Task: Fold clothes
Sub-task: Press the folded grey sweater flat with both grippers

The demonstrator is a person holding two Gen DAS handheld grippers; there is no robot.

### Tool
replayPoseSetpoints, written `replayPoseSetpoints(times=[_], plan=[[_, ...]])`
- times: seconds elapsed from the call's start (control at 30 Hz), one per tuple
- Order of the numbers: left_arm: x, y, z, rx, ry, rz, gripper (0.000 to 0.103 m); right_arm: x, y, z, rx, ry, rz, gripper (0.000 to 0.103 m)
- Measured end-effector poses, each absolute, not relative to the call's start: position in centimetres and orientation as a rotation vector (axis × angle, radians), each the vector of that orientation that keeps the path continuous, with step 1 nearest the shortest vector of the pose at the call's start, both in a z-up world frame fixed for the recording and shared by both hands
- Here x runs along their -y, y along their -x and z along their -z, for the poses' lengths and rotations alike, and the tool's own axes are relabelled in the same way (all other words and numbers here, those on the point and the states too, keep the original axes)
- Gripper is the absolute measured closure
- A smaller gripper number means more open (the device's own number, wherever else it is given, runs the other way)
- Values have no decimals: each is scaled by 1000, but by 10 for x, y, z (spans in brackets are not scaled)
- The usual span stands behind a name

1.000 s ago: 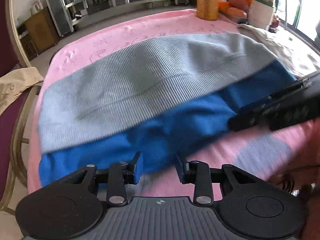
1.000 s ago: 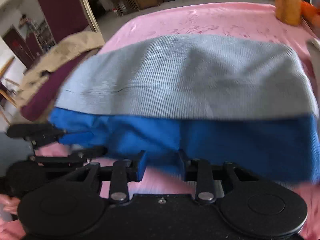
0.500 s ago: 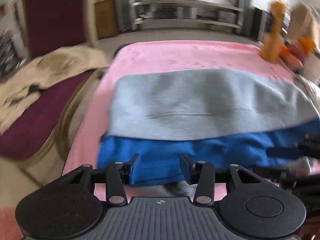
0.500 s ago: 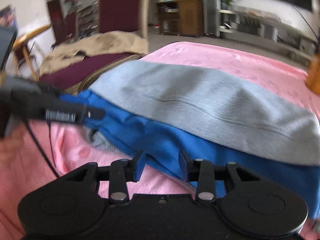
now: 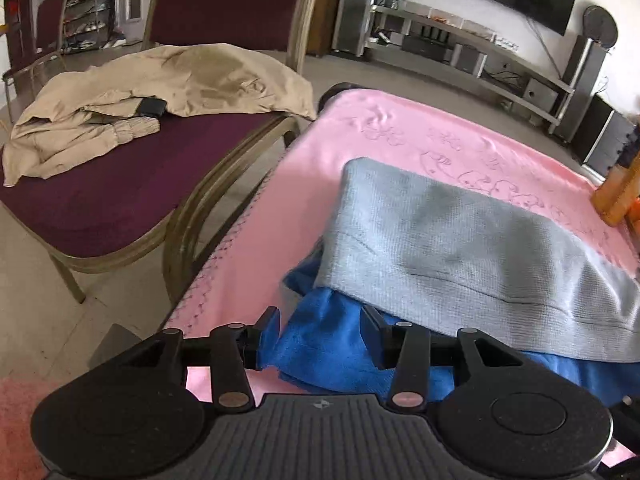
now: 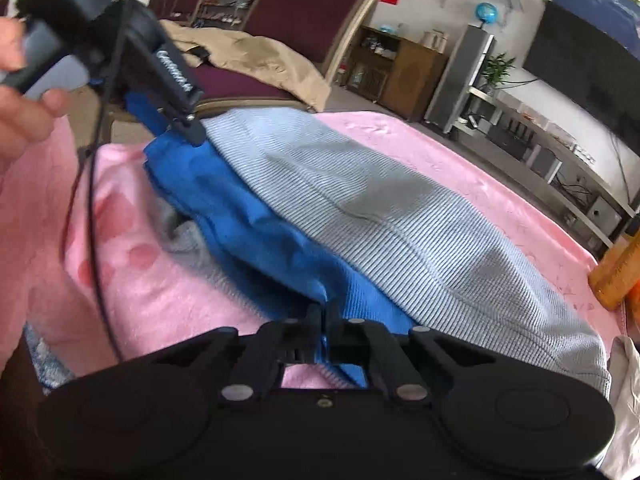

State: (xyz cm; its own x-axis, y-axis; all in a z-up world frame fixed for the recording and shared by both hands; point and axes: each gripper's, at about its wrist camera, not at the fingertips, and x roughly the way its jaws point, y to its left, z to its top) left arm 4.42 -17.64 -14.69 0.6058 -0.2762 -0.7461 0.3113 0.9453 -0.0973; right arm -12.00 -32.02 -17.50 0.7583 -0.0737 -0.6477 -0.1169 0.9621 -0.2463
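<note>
A folded knit sweater lies on the pink blanket [image 5: 300, 184], its grey part [image 5: 460, 240] on top and its blue part [image 5: 320, 356] along the near edge. My left gripper [image 5: 322, 332] is open at the sweater's left corner, with blue cloth between its jaws. In the right wrist view the grey part [image 6: 360, 208] and the blue part [image 6: 260, 220] run diagonally. My right gripper [image 6: 325, 320] is shut on the blue edge. The left gripper [image 6: 192, 128], held by a hand [image 6: 20, 112], sits at the far blue corner.
A maroon chair [image 5: 120, 184] stands close to the table's left edge with a beige jacket [image 5: 180, 80] on it. An orange bottle [image 5: 620, 192] stands at the table's right side. A white cloth [image 6: 624, 400] lies at the right. A low media shelf [image 5: 480, 48] stands far behind.
My right gripper has shut on the blue edge. My left gripper has moved left to the sweater's blue corner. Both views have swung left toward the chair.
</note>
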Motion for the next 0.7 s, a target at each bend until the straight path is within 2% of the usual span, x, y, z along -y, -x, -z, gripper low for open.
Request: replayPoseSetpoints(times=[0.2,0.3,0.43,0.5,0.63,0.7], plan=[[170,-50,154,-881,-44,286,59,323,132,171,-760,256,-81,101],[168,-50,155,-883,-34,313,63,329,135,169,-806,198,-124,93],[189,-37,153,-819,-130,448,64,354,141,150,-735,24,-97,68],[201,-32,159,-800,-221,453,64,378,143,141,-689,-114,-3,61],[221,-25,174,-783,-402,415,61,438,145,147,-679,-427,228,61],[231,-21,181,-773,-492,395,56,460,147,158,-722,-538,322,61]])
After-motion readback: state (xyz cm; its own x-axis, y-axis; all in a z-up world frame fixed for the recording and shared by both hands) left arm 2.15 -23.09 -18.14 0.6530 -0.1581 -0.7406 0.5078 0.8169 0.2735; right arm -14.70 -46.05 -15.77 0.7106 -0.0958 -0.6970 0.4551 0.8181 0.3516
